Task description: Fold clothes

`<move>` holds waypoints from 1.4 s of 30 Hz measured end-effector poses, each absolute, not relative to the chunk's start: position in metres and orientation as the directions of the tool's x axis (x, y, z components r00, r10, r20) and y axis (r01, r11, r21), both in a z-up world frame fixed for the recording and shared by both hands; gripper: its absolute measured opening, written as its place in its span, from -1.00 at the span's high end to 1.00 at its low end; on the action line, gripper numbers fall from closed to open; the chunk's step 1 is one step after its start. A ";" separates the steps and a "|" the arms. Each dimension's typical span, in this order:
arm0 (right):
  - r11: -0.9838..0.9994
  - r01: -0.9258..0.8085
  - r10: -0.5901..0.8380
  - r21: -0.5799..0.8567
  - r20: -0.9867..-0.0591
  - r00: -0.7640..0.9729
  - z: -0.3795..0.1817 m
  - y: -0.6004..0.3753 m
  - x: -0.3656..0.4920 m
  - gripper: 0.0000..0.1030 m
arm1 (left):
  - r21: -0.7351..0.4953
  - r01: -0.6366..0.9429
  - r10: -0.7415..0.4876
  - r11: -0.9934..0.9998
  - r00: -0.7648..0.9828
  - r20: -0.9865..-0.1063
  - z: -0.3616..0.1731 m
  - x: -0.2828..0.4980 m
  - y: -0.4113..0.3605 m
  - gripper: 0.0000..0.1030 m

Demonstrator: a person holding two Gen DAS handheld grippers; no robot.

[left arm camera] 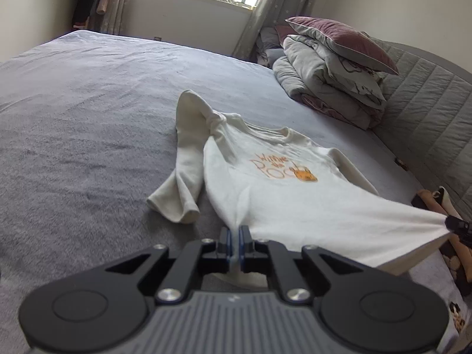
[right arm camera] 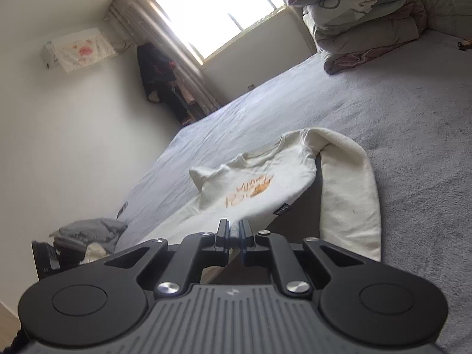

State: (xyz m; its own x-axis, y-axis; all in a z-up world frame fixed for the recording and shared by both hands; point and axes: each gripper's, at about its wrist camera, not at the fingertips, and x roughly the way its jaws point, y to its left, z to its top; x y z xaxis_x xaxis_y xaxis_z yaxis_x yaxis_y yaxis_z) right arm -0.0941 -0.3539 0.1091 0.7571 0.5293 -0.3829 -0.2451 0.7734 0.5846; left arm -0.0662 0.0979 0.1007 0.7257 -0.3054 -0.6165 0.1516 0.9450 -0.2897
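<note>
A grey bed [left arm camera: 88,94] carries everything; bedding and a mauve pillow [left arm camera: 345,41] are stacked by the quilted headboard; a cream long-sleeved shirt [left arm camera: 280,194] lies mid-bed, its hem lifted off the cover; orange print on the chest reads "Winnie the Pooh" [left arm camera: 277,166]; a small dark side tag [right arm camera: 281,209] is too small to read; left tongs [left arm camera: 235,236] and right tongs [right arm camera: 234,231] are each clamped on the hem.
</note>
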 end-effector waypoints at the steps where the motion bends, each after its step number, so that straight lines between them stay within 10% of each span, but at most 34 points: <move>1: 0.778 -0.254 0.536 0.575 -0.397 0.745 0.109 -0.355 -0.095 0.84 | -0.279 0.156 -0.303 0.947 0.719 -0.625 0.101 -0.070 0.098 0.89; 8: 0.793 -0.314 0.581 0.523 -0.494 0.647 0.100 -0.357 -0.099 0.91 | -0.192 0.203 -0.279 0.960 0.654 -0.703 0.088 -0.079 0.102 0.86; 17: 0.892 0.126 0.277 0.434 -0.745 0.607 0.041 -0.390 -0.059 0.29 | -0.203 0.014 -0.156 0.979 0.691 -0.706 0.083 -0.044 0.141 0.67; 22: 0.875 0.201 0.242 0.441 -0.758 0.606 0.030 -0.387 -0.047 0.33 | -0.242 -0.059 -0.144 0.969 0.659 -0.738 0.064 -0.010 0.145 0.52; 24: 0.913 0.182 0.188 0.366 -0.770 0.609 0.033 -0.376 -0.041 0.89 | -0.237 -0.082 -0.127 0.968 0.653 -0.747 0.059 0.001 0.145 0.52; 38: 0.841 0.538 -0.455 0.053 -0.469 0.757 0.112 -0.430 -0.073 0.89 | -0.285 -0.166 -0.116 0.944 0.642 -0.758 0.039 0.046 0.155 0.14; 42: 0.828 0.560 -0.478 -0.029 -0.559 0.678 0.085 -0.444 -0.050 0.87 | -0.289 -0.162 -0.114 0.944 0.661 -0.742 0.033 0.056 0.146 -0.07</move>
State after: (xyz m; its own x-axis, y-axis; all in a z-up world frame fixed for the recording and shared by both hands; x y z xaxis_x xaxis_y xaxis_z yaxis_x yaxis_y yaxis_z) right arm -0.0504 -0.4445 0.0847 0.6775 -0.4775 -0.5594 0.5598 0.8281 -0.0288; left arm 0.0561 0.1462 0.0329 0.6610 -0.1136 -0.7418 -0.1616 0.9437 -0.2885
